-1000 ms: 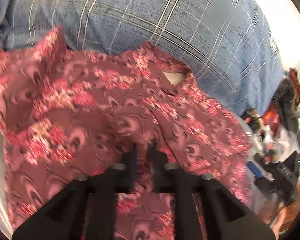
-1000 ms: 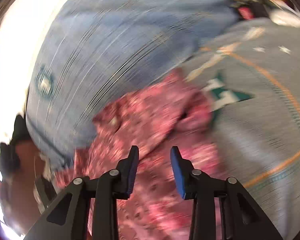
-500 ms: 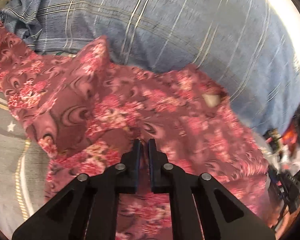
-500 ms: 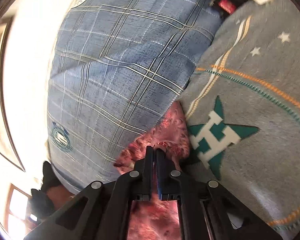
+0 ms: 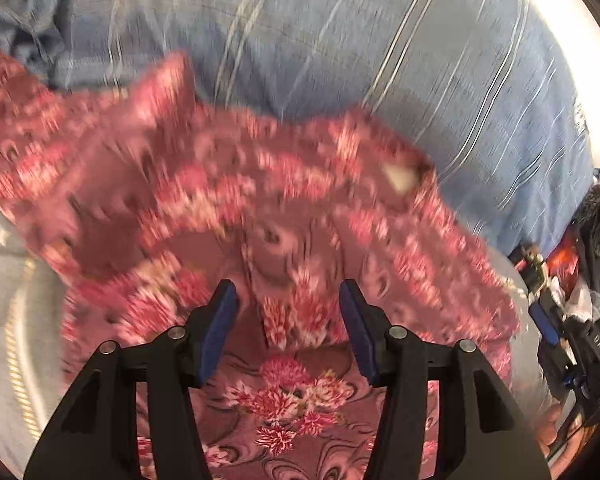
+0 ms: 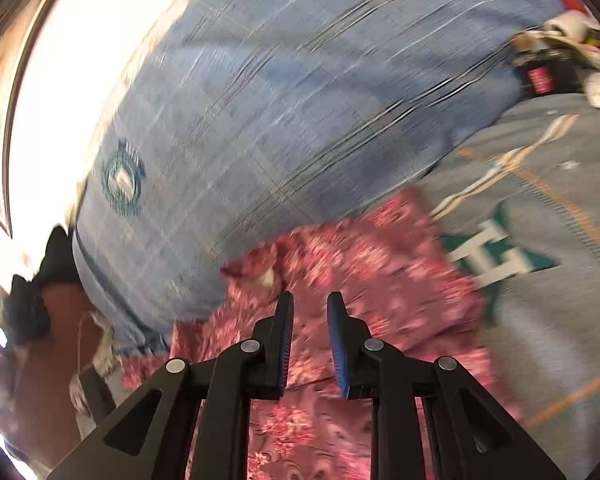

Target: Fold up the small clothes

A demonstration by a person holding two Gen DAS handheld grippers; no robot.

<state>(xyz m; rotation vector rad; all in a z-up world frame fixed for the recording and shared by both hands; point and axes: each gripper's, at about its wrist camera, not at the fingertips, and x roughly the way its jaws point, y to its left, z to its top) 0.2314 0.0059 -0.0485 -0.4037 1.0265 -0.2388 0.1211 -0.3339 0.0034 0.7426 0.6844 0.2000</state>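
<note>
A small maroon garment with pink flowers lies rumpled on a grey blanket, against a blue plaid pillow. It also shows in the right wrist view. My left gripper is open just above the cloth, with nothing between its blue pads. My right gripper is open by a narrow gap over the garment's edge and holds nothing. Both views are blurred by motion.
The blue plaid pillow fills the far side and also shows in the right wrist view. The grey blanket with a green star and letter H lies to the right. Clutter and cables sit at the right edge.
Both grippers were shut on the garment half a second ago and have now opened and let it go. The cloth has dropped and settled lower.
</note>
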